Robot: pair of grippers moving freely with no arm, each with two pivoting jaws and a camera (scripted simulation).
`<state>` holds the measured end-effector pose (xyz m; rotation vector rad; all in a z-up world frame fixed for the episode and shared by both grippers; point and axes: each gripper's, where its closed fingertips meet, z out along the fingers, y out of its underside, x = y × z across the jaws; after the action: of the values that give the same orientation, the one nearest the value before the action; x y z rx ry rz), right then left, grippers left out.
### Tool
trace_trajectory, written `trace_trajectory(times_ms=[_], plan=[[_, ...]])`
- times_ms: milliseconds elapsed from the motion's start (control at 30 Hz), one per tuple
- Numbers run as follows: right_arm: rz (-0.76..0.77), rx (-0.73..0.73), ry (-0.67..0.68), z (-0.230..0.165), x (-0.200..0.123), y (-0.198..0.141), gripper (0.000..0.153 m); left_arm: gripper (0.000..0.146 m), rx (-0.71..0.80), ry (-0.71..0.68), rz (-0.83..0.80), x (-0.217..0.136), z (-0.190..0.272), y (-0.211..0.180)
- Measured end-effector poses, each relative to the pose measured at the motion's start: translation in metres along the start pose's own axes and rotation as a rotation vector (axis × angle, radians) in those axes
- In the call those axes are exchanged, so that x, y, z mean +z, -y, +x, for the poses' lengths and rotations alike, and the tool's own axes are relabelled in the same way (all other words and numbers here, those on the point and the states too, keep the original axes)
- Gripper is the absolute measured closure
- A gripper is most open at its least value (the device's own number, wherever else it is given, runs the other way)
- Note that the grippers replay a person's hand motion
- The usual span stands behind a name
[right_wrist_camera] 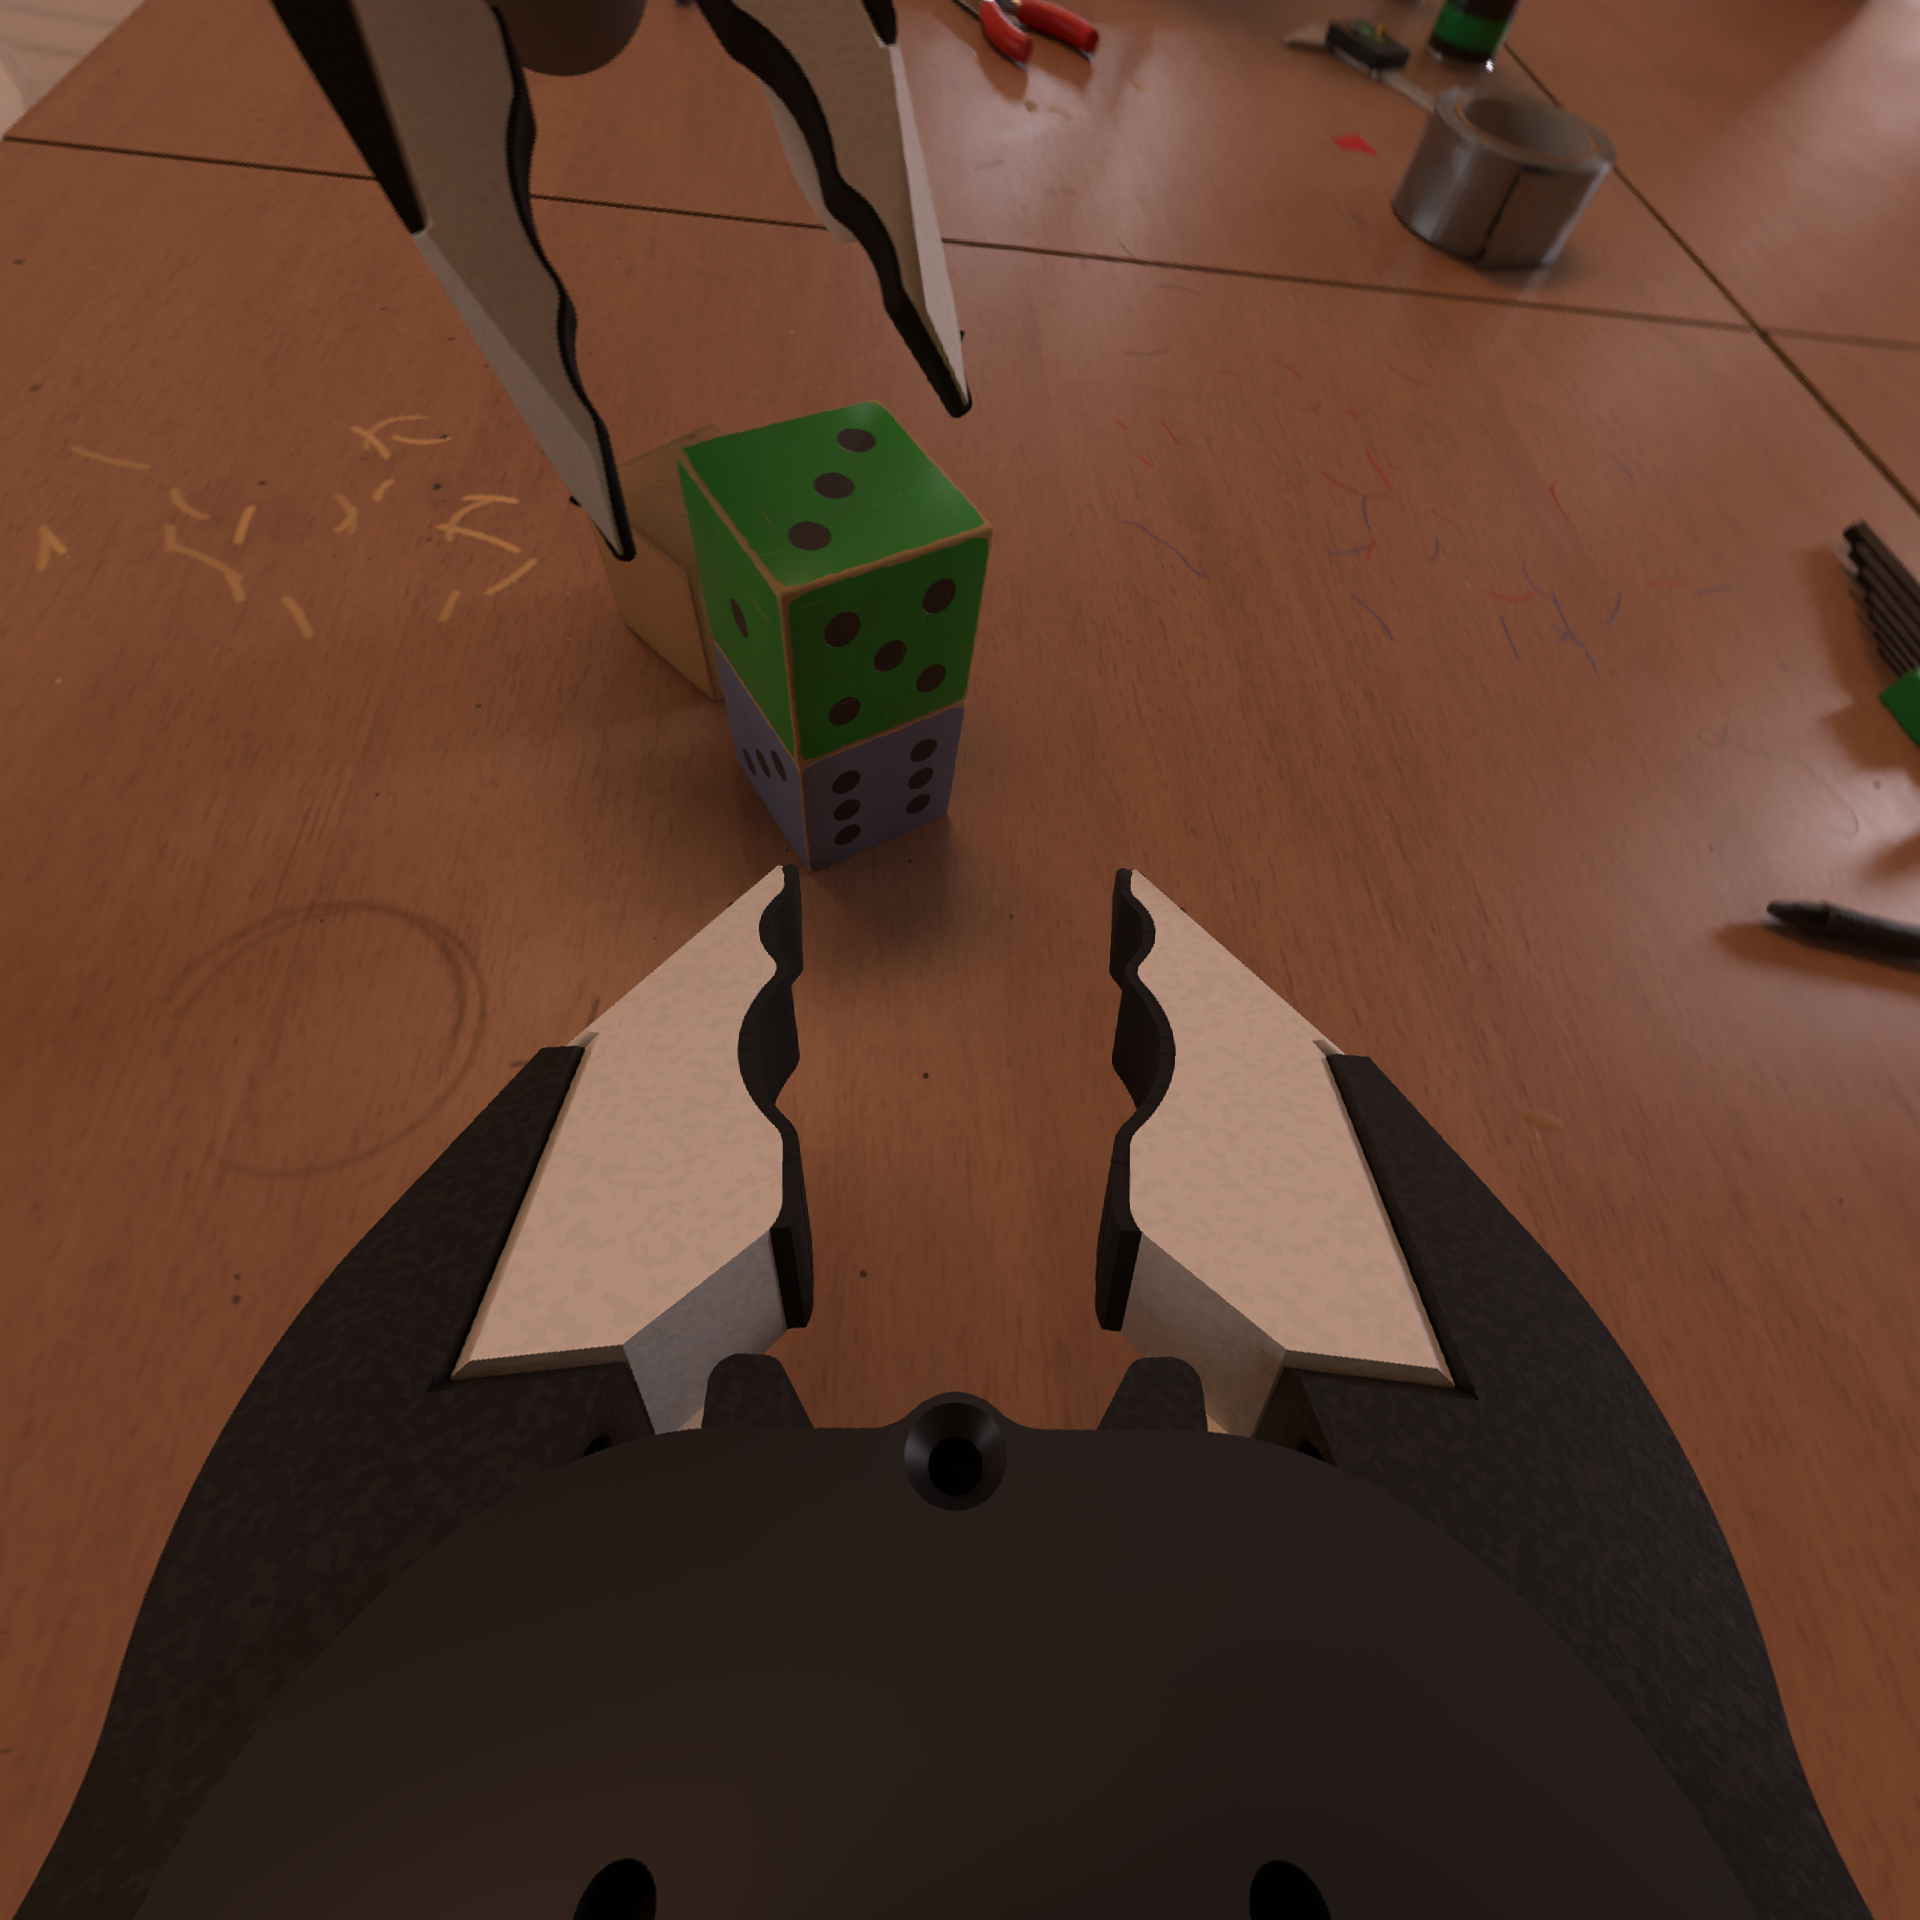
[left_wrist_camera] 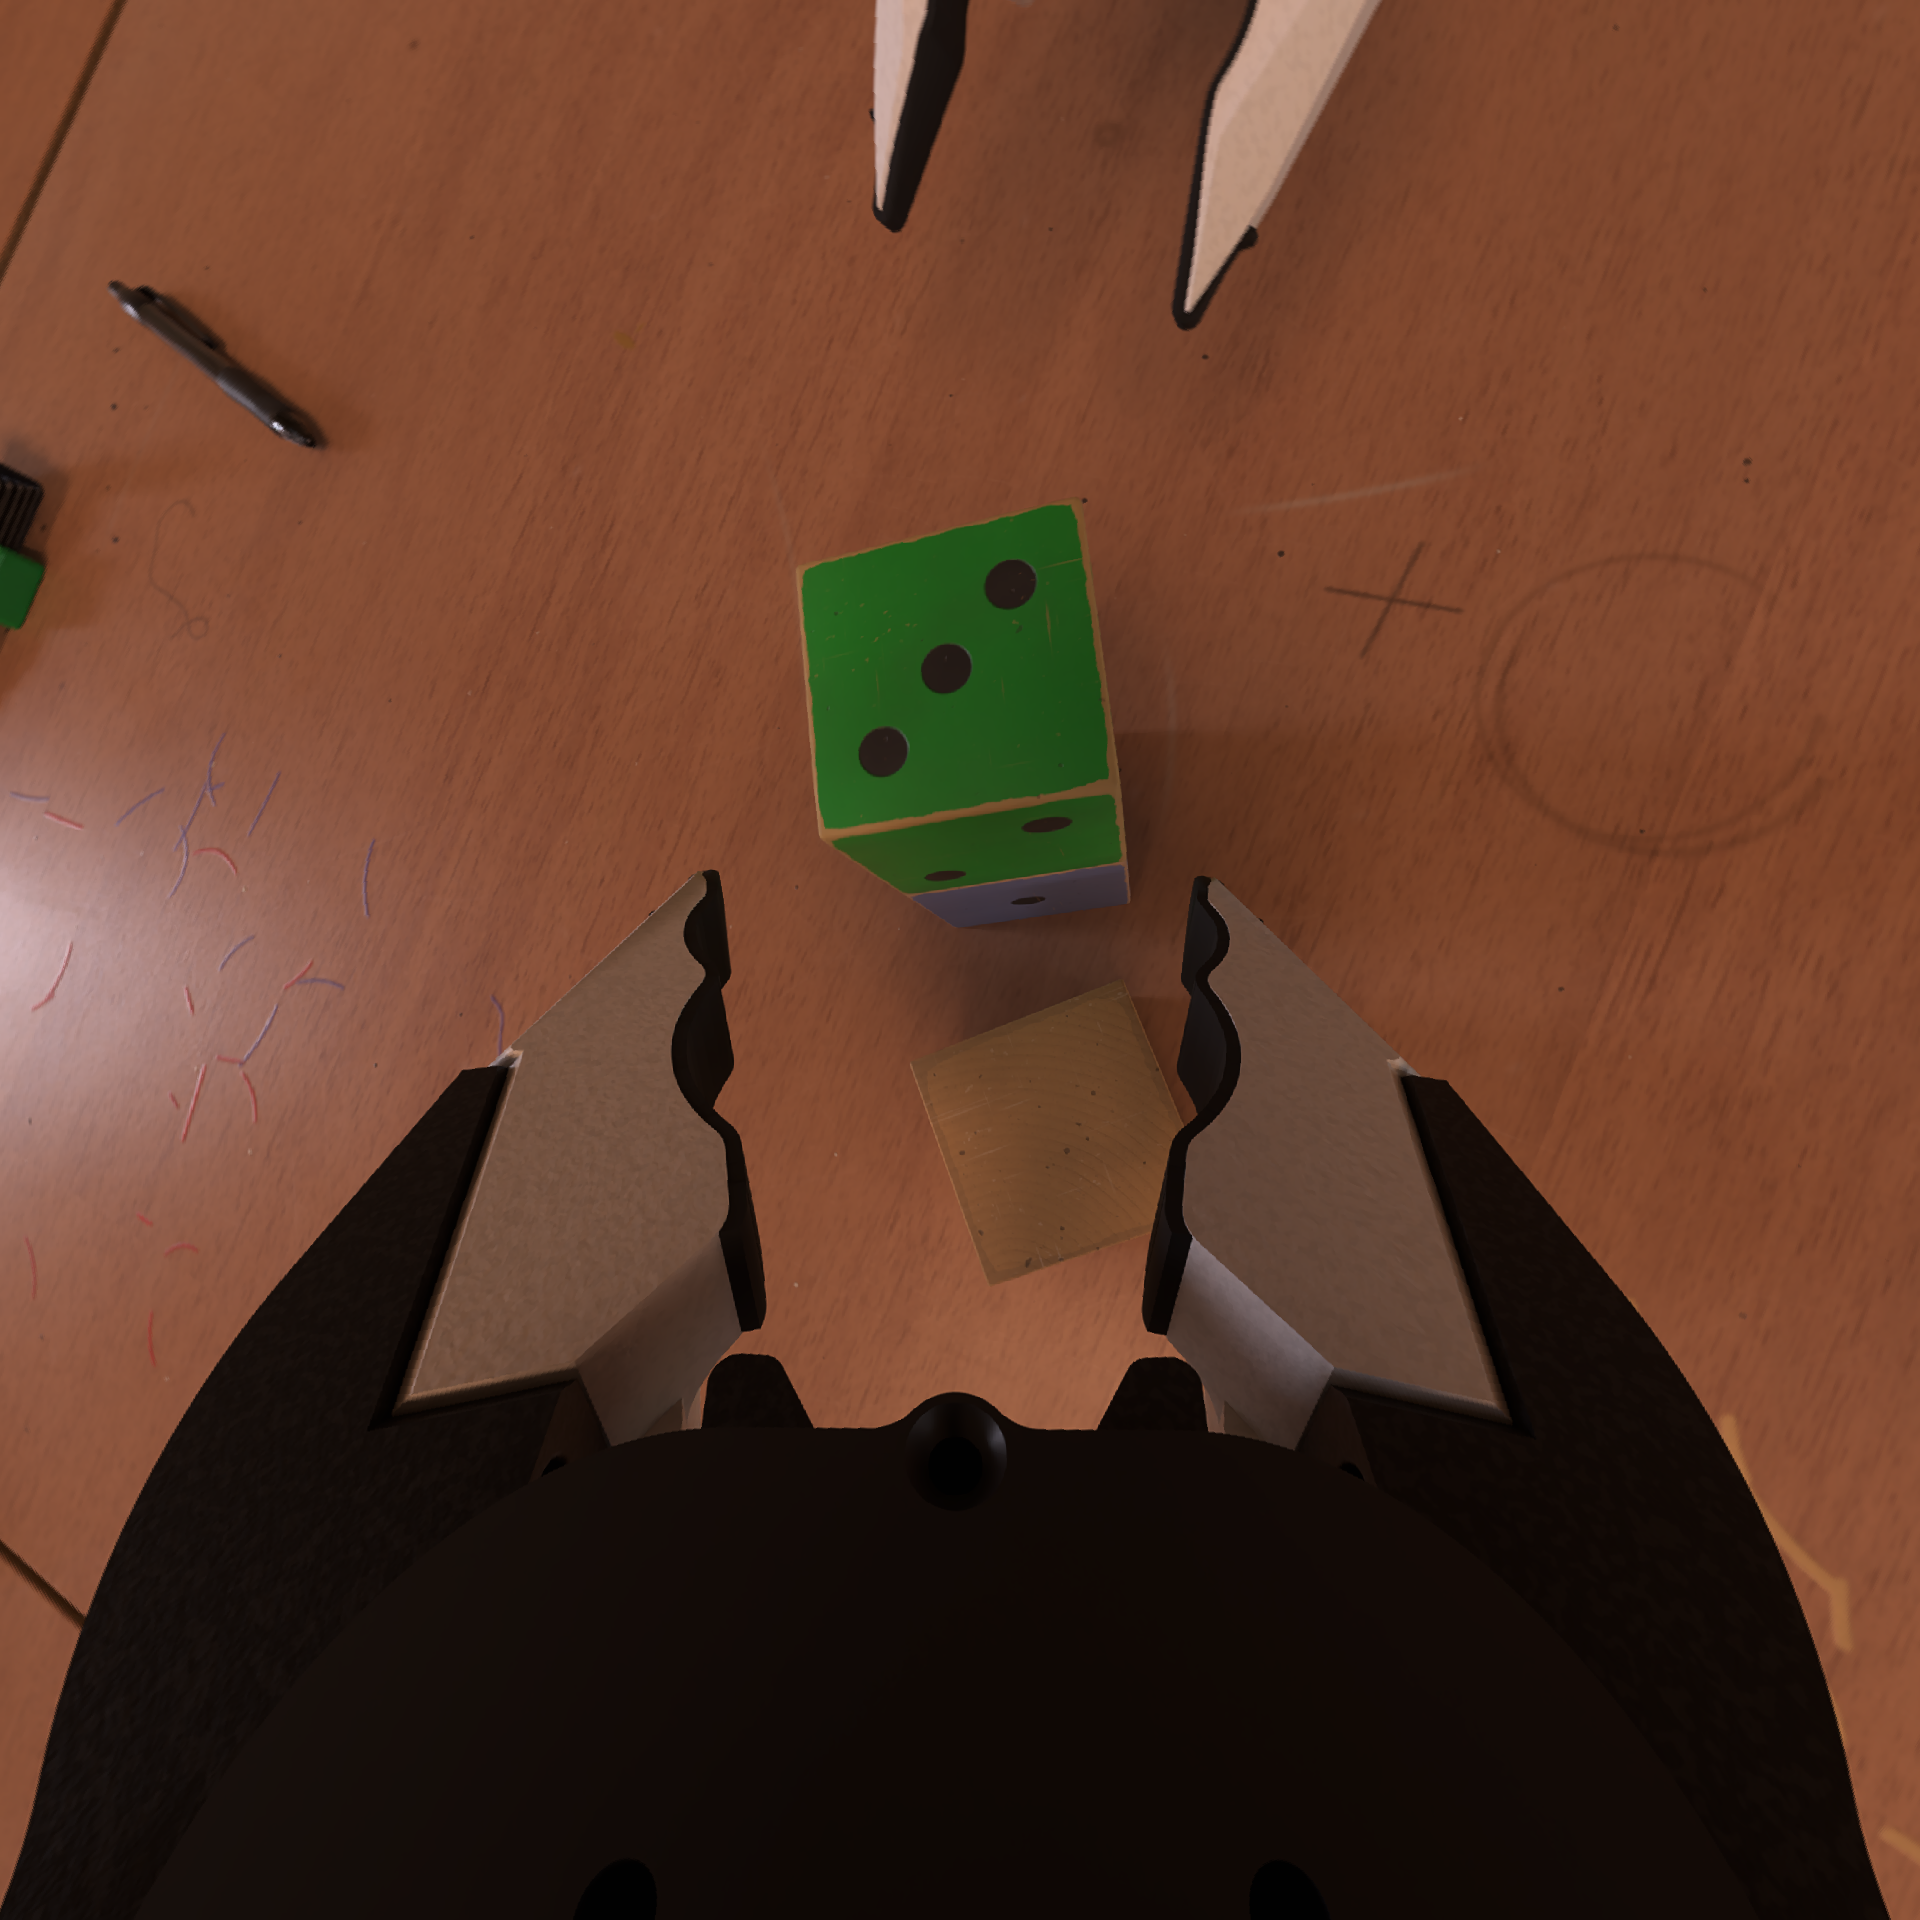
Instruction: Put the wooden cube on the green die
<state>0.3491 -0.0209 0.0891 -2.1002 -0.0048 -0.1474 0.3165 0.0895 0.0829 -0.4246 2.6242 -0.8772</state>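
The green die (left_wrist_camera: 956,675) (right_wrist_camera: 873,582) sits on top of a lavender die (right_wrist_camera: 862,800) (left_wrist_camera: 1023,899), three pips up. The wooden cube (left_wrist_camera: 1044,1127) (right_wrist_camera: 660,603) stands on the table right beside this stack. My left gripper (left_wrist_camera: 956,883) is open and hangs above; the cube lies between its fingers, nearer the right one, ungripped. In the right wrist view the left gripper (right_wrist_camera: 790,473) straddles cube and green die from above. My right gripper (right_wrist_camera: 956,878) is open and empty, low, just short of the stack; its fingers (left_wrist_camera: 899,156) show at the top of the left wrist view.
A grey tape roll (right_wrist_camera: 1501,177) and red pliers (right_wrist_camera: 1039,26) lie far back. A black pen (right_wrist_camera: 1849,925) (left_wrist_camera: 218,364) and a bundle of dark rods with a green part (right_wrist_camera: 1886,613) lie to one side. The wooden table (right_wrist_camera: 1351,935) bears scribbles.
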Motion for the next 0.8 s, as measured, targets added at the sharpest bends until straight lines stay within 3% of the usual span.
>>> trace_trajectory(times_ms=[100,267,433,533,700,800], plan=[[0.026,-0.084,0.021,-0.003,0.013,-0.007,0.084,0.056,-0.074,0.051,0.038,-0.011,0.002,-0.011],[0.016,-0.048,0.040,-0.001,0.033,-0.021,0.073,0.044,-0.182,0.176,0.057,-0.030,0.016,-0.052],[-0.008,-0.104,0.056,0.008,0.051,-0.029,0.073,0.045,-0.309,0.180,0.100,-0.026,0.025,-0.068],[0.017,-0.095,0.134,0.007,0.058,-0.029,0.073,0.044,-0.383,0.152,0.126,-0.017,0.029,-0.066],[-0.036,-0.105,0.232,-0.003,0.065,-0.034,0.079,0.044,-0.371,0.204,0.087,-0.006,0.026,-0.072],[-0.050,-0.104,0.243,-0.008,0.061,-0.036,0.085,0.053,-0.369,0.207,0.078,0.000,0.024,-0.074]])
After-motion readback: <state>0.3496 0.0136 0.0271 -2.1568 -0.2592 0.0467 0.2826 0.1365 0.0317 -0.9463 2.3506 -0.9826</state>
